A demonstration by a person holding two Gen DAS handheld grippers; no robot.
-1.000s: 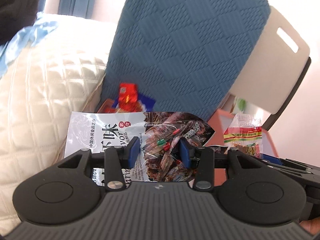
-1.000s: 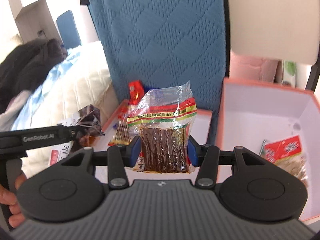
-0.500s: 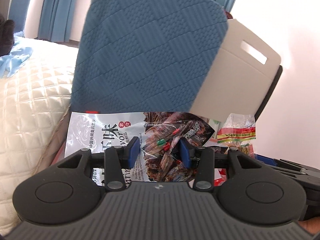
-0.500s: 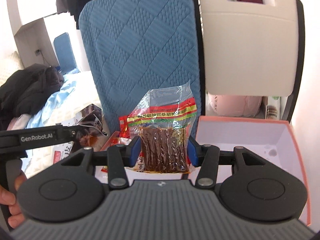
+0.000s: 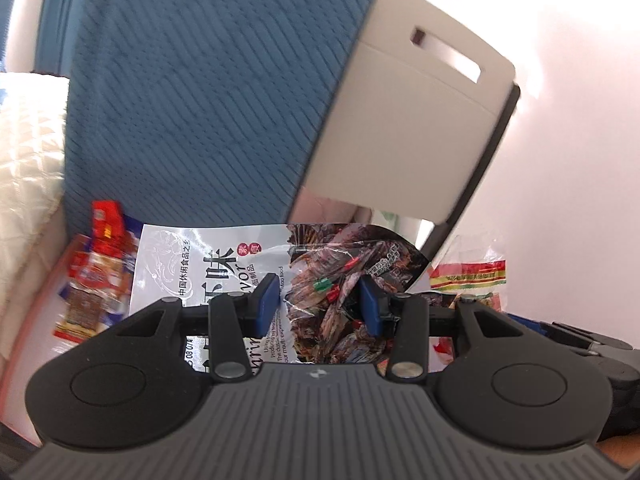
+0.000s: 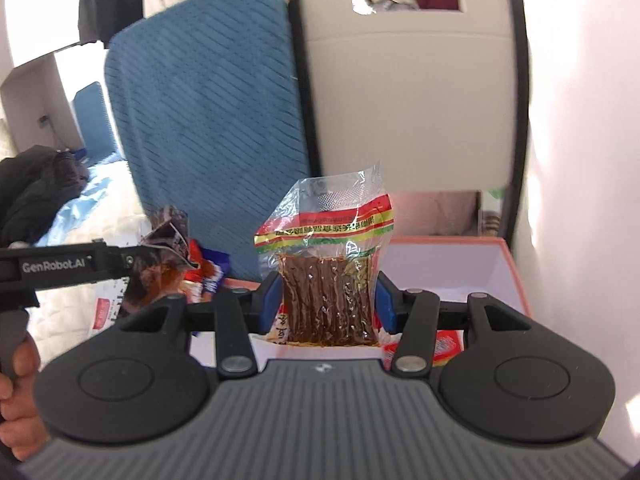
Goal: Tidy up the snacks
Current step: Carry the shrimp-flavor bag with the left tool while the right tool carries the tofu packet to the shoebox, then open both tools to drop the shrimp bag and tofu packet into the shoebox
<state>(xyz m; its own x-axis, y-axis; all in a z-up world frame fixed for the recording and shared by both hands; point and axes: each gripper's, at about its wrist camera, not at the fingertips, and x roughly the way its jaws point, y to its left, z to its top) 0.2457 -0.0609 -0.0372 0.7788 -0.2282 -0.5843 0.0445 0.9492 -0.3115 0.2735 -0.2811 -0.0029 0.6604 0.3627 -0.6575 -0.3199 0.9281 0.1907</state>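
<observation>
Snacks are in both tools right now, one packet each. The left tool (image 5: 319,300) has its blue pads clamped on a big white-and-dark snack bag (image 5: 256,268) with Chinese print and a photo of wrapped pieces, held up flat in front of the camera. The right tool (image 6: 327,305) is gripping a clear packet of brown strips (image 6: 328,280) with a red, yellow and green band across the top, standing upright between the pads. In the right wrist view you can also see the left tool off to the left side, with a hand (image 6: 16,396) on its handle and the dark end of the big bag sticking out of it. Just behind the big bag in the left view there's a blurry heap of red and blue snack packs (image 5: 96,268) lying low on the left, and the striped packet pokes in on the right. Past the right tool sits a pink-rimmed box (image 6: 516,280) with a white inside, and a red packet (image 6: 446,346) shows in it just under the tool's arm. Further back is a blue textured cushion (image 6: 208,120) standing up, with a white board (image 6: 412,92) with a handle slot right next to it. Far left there's a quilted white bed (image 5: 28,160) with dark clothes (image 6: 36,184) piled on it.
</observation>
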